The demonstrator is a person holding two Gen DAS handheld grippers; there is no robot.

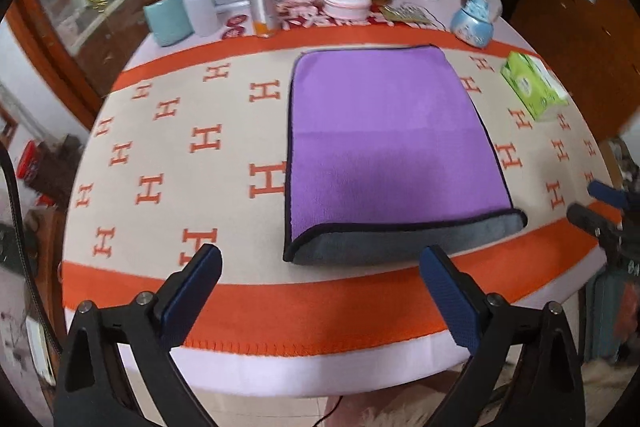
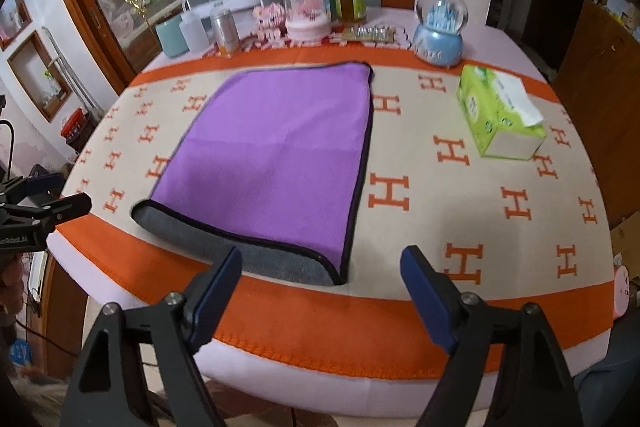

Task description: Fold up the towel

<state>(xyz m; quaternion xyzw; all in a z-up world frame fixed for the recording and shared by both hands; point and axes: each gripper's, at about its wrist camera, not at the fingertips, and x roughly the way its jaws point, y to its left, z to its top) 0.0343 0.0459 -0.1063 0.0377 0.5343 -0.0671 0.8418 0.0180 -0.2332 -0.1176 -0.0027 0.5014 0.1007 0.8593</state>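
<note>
Purple towel, folded once, grey underside exposed at the near edge, is laid flat on the H-patterned cloth. Left gripper and right gripper are held spread and empty, apparently just short of that edge.

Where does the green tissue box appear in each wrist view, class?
Left wrist: tissue box at the upper right, right of the towel.
Right wrist: tissue box right of centre, right of the towel.
Shared landmark: the snow globe behind it.

Round table, H-patterned blanket, folded towel
</note>
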